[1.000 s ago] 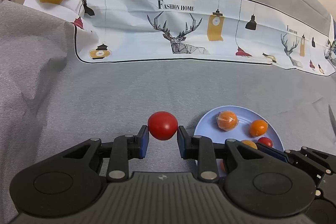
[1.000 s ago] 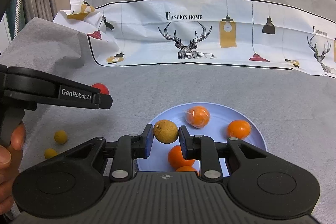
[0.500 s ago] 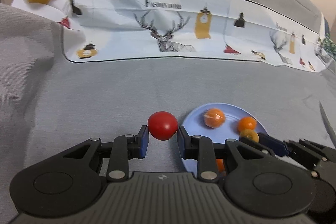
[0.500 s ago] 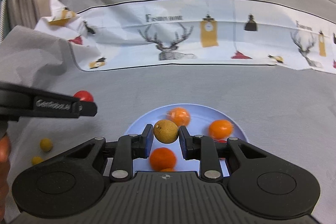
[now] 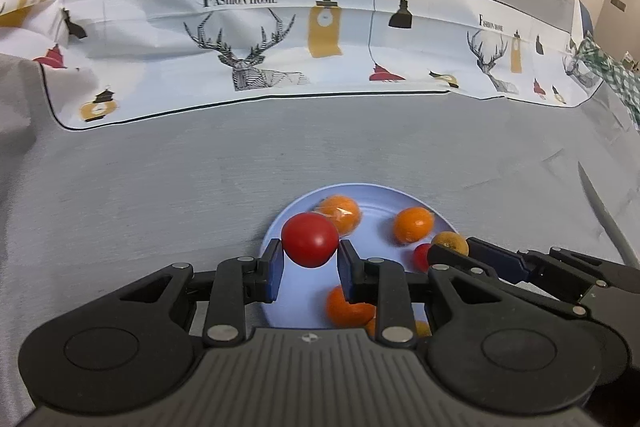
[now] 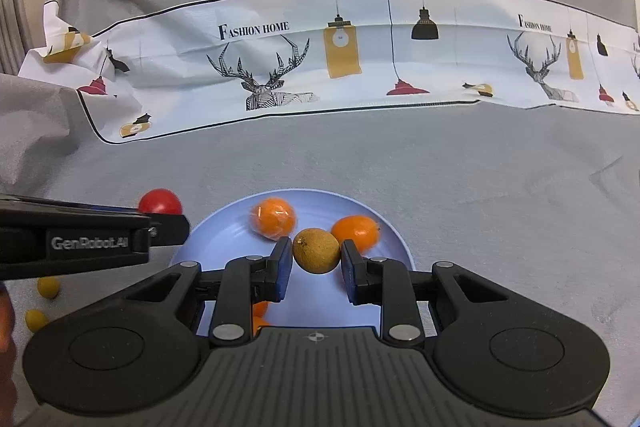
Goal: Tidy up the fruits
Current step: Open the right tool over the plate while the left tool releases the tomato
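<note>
1. Since a second ago the left gripper [image 5: 309, 263] has carried the red tomato [image 5: 309, 239] from over the bare grey cloth [image 5: 160, 167] to above the left edge of the blue plate [image 5: 372, 193]; the right gripper [image 6: 316, 265] has moved further in over the plate.
2. Left gripper is clenched on the tomato, blue pads [image 5: 275, 267] on both sides.
3. Right gripper grasps a brownish-yellow round fruit [image 6: 316, 251] above the plate's middle.
4. On the plate: three oranges [image 5: 413, 225], one of them in clear wrap [image 5: 340, 213] near the far rim, plus a small red tomato [image 5: 421, 257] near the right edge.
5. Two small yellow fruits [image 6: 48, 286] lie on the cloth left of the plate, near its front-left edge.
6. A printed deer-pattern cloth [image 6: 360, 67] runs along the far edge.
</note>
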